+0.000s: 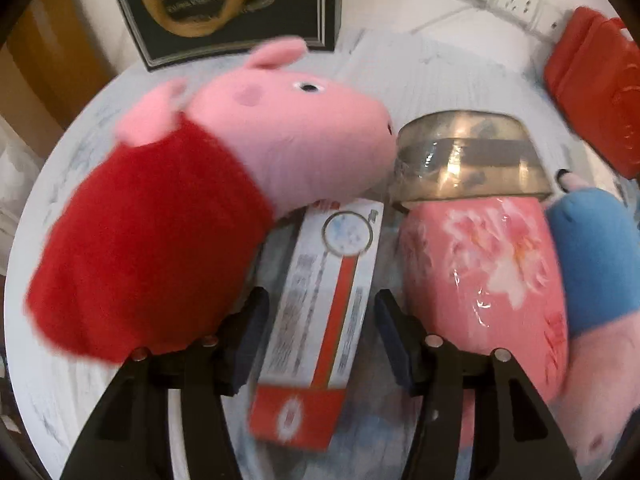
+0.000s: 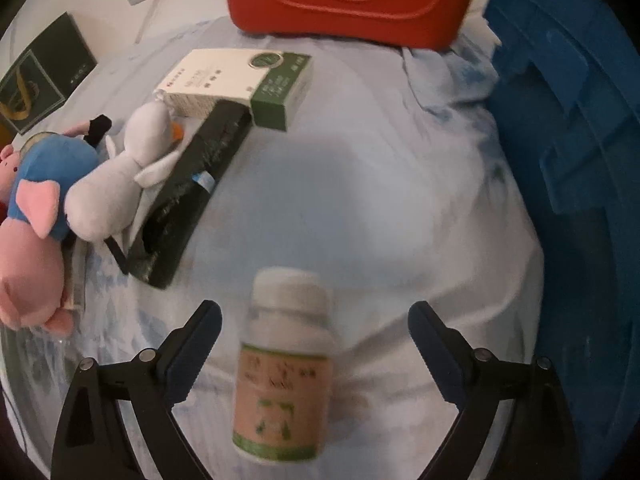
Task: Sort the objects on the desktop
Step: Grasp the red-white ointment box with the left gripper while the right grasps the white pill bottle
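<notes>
Though the pill bottle (image 2: 285,364) lying between my right tongs (image 2: 316,346) looks light, its smooth, round sides may slip, so I'd pinch the labelled middle; those jaws gape wide, clear of it. My left tongs (image 1: 320,336) straddle the stiff red-and-white box (image 1: 320,320), half-open, beside the soft pig plush (image 1: 192,200).

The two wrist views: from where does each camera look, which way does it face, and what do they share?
Left wrist: on the left gripper, facing steeply down at a white-and-red carton between its black fingers, beside a pink pig plush in red.
Right wrist: on the right gripper, facing steeply down at a white-capped bottle between wide-apart fingers.
Shared: red plastic case, blue-shirted pig plush.
</notes>
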{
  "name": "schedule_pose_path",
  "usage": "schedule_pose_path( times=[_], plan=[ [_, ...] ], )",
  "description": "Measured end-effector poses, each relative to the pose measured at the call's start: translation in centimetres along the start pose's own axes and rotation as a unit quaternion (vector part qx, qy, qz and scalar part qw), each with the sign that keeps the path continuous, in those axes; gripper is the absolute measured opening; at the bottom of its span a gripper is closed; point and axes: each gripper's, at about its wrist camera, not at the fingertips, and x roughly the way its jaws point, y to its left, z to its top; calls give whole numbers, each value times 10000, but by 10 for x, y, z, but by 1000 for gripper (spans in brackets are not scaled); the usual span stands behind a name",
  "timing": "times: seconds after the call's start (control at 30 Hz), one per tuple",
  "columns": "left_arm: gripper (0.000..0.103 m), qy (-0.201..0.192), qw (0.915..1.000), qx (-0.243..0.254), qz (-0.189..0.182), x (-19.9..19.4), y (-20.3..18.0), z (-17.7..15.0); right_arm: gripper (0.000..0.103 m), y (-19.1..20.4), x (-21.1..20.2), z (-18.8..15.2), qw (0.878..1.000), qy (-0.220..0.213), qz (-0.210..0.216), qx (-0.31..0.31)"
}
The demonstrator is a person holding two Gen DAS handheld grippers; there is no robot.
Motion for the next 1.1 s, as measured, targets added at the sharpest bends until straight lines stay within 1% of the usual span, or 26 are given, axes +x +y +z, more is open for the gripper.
schedule_pose_path(
  times=[0.07,0.13,0.17,0.2,0.27,0.3,0.33,0.4,0.47,0.53,0.57,0.6,0.63,0.67,0.7,0.8,0.83,0.87,0.9,0.97,1.07,1.1],
  plan=[
    [54,-4,9996,-219,-171,3,4,2,95,-4,4,-2,10000,56,-22,49],
    [54,-32,9995,-282,-135,1,3,-5,86,-6,6,2,9999,113,70,69],
    [54,-31,9995,-268,-135,2,2,-8,78,-5,8,2,9998,159,111,63],
    [54,-23,9996,-236,-138,0,2,-11,75,-2,10,0,9997,209,135,46],
    [54,2,9998,-180,-67,-3,8,-14,75,2,10,-4,9995,217,225,38],
    [55,12,9998,-180,-56,-1,14,-7,75,4,8,-5,9994,218,258,43],
    [56,-4,9998,-159,-82,-1,17,-7,75,4,7,-7,9993,216,292,54],
    [65,12,10000,-78,-36,6,16,0,75,4,6,-11,9991,234,337,60],
    [70,21,9999,-64,-102,10,20,6,75,3,9,-15,9992,292,287,35],
    [70,29,10000,-30,-89,11,21,8,75,2,12,-17,9990,322,304,68],
    [61,18,10000,-11,-97,10,21,6,74,2,13,-17,9990,324,301,63],
    [46,-13,9999,27,-117,8,20,5,71,2,14,-18,9991,311,288,40],
    [45,-9,9999,88,-116,5,18,2,68,3,14,-18,9991,299,287,13],
    [44,1,9999,137,-63,3,17,-3,61,3,14,-19,9992,297,267,-9],
    [44,53,9999,107,-38,1,17,-8,60,4,14,-20,9994,291,207,-39],
    [44,45,9999,84,-80,-4,21,-23,60,2,14,-21,9994,262,210,-36],
    [44,30,9999,51,-93,-5,23,-25,62,2,14,-22,9994,265,233,-30],
    [45,7,9999,-1,-118,-4,25,-26,67,2,15,-22,9994,260,244,-28],
    [46,-4,9999,-31,-128,-4,25,-26,69,2,16,-23,9994,260,235,-30],
    [44,-33,9999,-94,-74,-4,24,-27,70,5,20,-24,9994,261,242,-57],
    [43,-80,9999,-107,-37,-7,19,-34,52,11,25,-27,9995,242,128,-150],
    [43,-101,9999,-93,-20,-10,16,-40,52,12,25,-29,9996,197,97,-165]
  ],
)
